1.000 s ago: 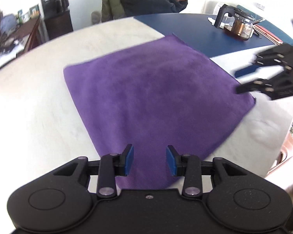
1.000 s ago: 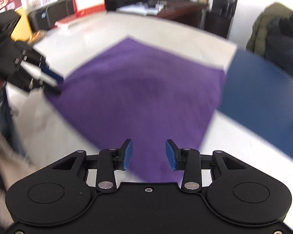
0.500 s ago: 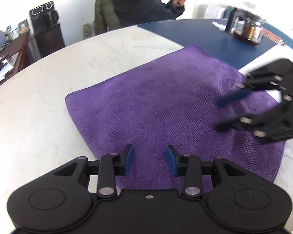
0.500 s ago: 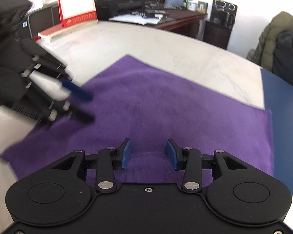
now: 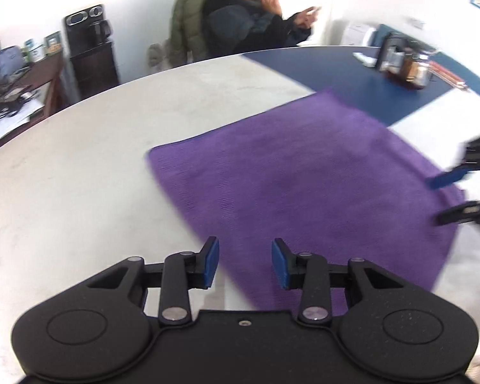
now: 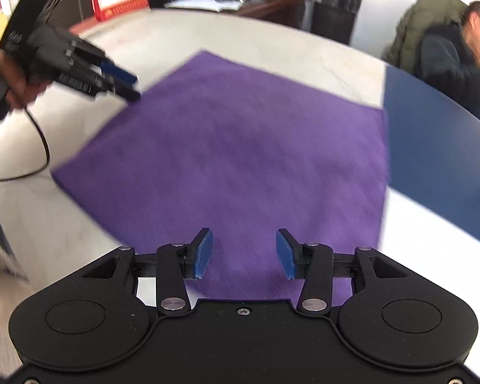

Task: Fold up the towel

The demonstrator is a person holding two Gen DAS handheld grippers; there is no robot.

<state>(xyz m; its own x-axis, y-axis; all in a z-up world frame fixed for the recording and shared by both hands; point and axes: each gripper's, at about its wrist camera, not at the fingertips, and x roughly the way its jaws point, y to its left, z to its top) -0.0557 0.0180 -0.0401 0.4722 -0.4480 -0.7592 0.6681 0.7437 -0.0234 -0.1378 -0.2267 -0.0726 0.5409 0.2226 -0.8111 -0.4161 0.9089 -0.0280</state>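
An office room held a pale round tabletop [image 5: 96, 166] with a seated person [image 5: 249, 22] beyond it. A purple towel [image 5: 304, 192] lay flat and unfolded on it, ready for a first fold. The left tool [image 5: 244, 264] hung over one near edge, jaws apart and empty. The right tool [image 6: 244, 254], jaws just widening and empty, hung over the other, likely lining up a grasp.

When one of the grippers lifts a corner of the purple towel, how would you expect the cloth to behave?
The purple towel lies flat against the white table, so it is probably floppy and would drape from a lifted corner. Its fuzzy, thin look suggests light cloth that pads grip well. Pushed, it would likely bunch rather than slide whole.
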